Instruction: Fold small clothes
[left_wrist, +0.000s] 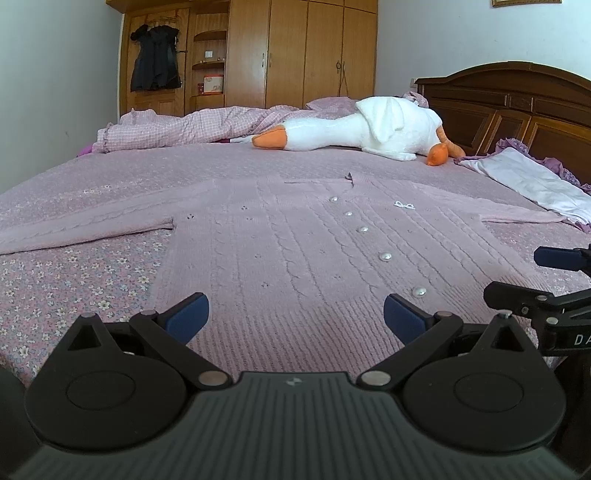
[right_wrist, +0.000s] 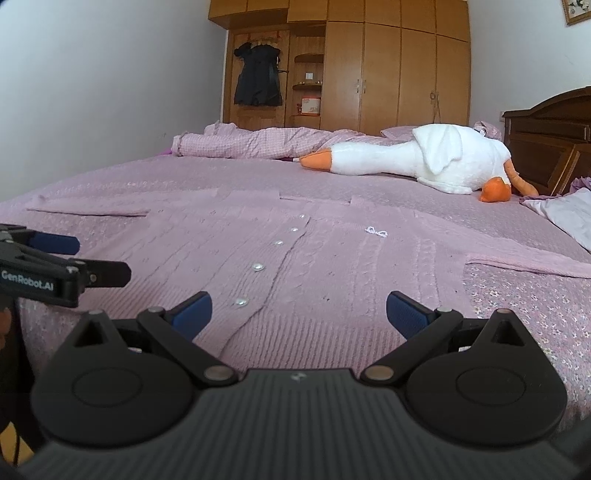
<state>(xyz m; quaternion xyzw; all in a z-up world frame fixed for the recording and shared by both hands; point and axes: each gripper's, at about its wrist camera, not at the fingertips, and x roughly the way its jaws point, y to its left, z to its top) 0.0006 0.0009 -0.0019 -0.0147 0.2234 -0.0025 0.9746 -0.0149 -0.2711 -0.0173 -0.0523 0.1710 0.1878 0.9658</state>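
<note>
**A:** So where's the cardigan (left_wrist: 295, 251) been put?

**B:** It's laid flat on the bed (left_wrist: 74, 295), front side up, both sleeves spread out to the sides. A row of shiny buttons (left_wrist: 385, 256) can be seen running down the middle, and a small white bow (right_wrist: 376, 232) is stitched on the chest. The hem is nearest to the cameras.

**A:** And the tools, is anything gripped?

**B:** Nope. The left tool (left_wrist: 295, 317) is held wide apart just above the hem, nothing between the blue pads (left_wrist: 188, 317). Same story for the right tool (right_wrist: 299, 314): spread wide, nothing held, hovering over the hem beside the lowest button. Whether either one is touching the knit can't be told.

**A:** Are they close together?

**B:** Pretty near. The right one is caught at the right edge of the left wrist view, and the left one is seen at the left edge of the right wrist view.

**A:** Anything else lying around?

**B:** A big plush goose (left_wrist: 369, 129) is stretched out further back, next to a bunched-up quilt (left_wrist: 184, 125). A pale pillow (left_wrist: 535, 184) is tucked by the headboard (left_wrist: 517, 103), and a dark garment (right_wrist: 258, 77) is hung on the wardrobe (right_wrist: 388, 66) behind.
</note>
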